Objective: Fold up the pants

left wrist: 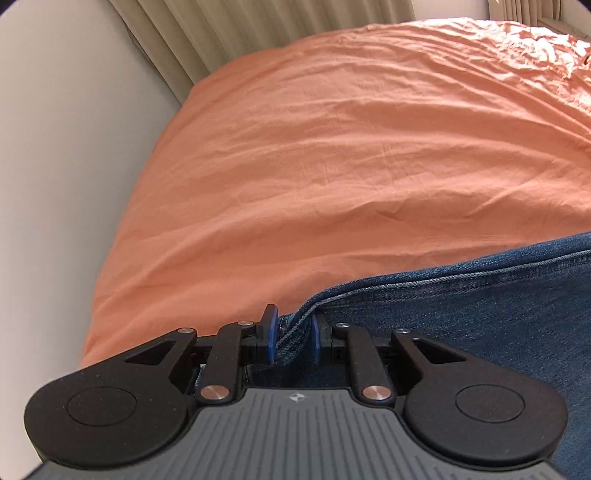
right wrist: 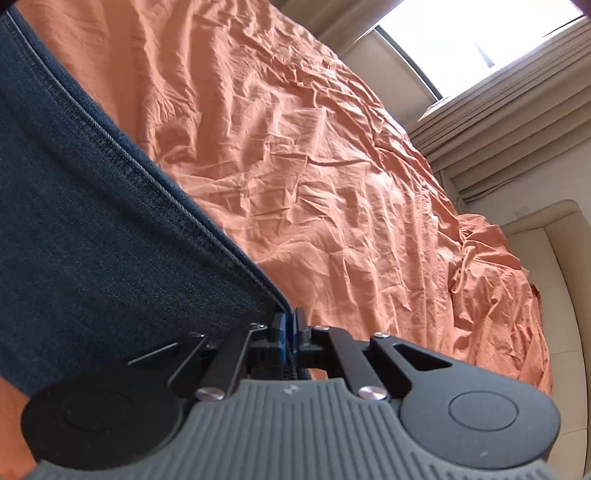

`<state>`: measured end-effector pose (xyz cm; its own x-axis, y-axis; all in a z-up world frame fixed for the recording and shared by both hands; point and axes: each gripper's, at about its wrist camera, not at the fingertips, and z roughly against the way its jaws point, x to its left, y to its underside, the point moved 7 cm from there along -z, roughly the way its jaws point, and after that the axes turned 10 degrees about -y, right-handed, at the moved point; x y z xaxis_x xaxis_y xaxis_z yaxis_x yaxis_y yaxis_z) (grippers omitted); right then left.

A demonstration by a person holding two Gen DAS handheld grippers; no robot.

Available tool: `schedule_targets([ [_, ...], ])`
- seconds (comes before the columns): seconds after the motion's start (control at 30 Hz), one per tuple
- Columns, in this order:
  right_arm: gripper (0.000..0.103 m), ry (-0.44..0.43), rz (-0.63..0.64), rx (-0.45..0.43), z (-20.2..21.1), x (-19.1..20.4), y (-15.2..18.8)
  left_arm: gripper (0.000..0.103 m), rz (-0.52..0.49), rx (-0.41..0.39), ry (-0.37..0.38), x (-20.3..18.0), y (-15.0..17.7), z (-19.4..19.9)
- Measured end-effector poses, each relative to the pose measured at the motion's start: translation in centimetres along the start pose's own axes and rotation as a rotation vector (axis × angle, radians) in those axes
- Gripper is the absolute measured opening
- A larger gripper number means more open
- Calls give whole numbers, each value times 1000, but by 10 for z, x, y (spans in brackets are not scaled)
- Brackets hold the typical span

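Blue denim pants (left wrist: 480, 317) lie on an orange bed sheet (left wrist: 332, 147). My left gripper (left wrist: 293, 332) is shut on a bunched edge of the pants, which stretch away to the right. In the right wrist view the pants (right wrist: 92, 221) fill the left side, with a stitched seam running diagonally down to my right gripper (right wrist: 290, 330). That gripper is shut on a thin edge of the denim. The rest of the pants is out of view.
The wrinkled orange sheet (right wrist: 332, 166) covers the whole bed. A pale wall (left wrist: 55, 166) and beige curtains (left wrist: 221, 33) stand at the bed's left. A bright window (right wrist: 480, 37) and a cream headboard (right wrist: 554, 277) are at the right.
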<state>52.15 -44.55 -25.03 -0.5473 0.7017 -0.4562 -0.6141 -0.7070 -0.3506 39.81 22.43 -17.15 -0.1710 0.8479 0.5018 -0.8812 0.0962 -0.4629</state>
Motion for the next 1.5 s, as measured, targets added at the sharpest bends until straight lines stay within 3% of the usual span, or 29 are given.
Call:
schedule_targets([
  [0.17, 0, -39, 20, 42, -50, 4, -10, 20, -47, 61, 7, -17, 4, -43],
  [0.33, 0, -52, 34, 63, -76, 13, -7, 20, -64, 84, 10, -26, 7, -62],
  [0.43, 0, -34, 18, 45, -69, 12, -5, 20, -40, 62, -1, -21, 8, -55],
  [0.6, 0, 12, -16, -36, -22, -1, -3, 20, 75, -77, -16, 10, 6, -3],
  [0.77, 0, -38, -136, -25, -39, -13, -13, 20, 113, -77, -19, 14, -11, -10],
  [0.93, 0, -35, -143, 29, -66, -1, -12, 21, 97, -54, -20, -5, -14, -35],
  [1.0, 0, -20, -152, 21, -65, 0, -12, 32, 93, -46, -24, -7, -12, -42],
  [1.03, 12, -18, -160, 23, -63, 0, -12, 34, 87, -44, -20, -8, -9, -41],
  [1.07, 24, -19, -173, 17, -58, 0, -13, 56, 70, -40, -18, -9, -7, -40],
  [1.1, 48, -14, -190, 2, -52, 0, -14, 84, 63, -50, -19, -8, -6, -36],
  [1.13, 58, -9, -208, -11, -44, 0, -15, 89, 65, -68, -19, -6, -6, -31],
  [1.17, 57, -13, -234, -20, -35, 0, -17, 84, 74, -84, -19, -2, -6, -24],
  [1.3, 57, -98, -401, -97, 9, 9, -28, 83, 172, -98, 55, 24, 0, 8],
  [1.5, 60, -304, -609, -269, 83, 71, -51, 83, 464, -102, 217, 88, 50, 52],
])
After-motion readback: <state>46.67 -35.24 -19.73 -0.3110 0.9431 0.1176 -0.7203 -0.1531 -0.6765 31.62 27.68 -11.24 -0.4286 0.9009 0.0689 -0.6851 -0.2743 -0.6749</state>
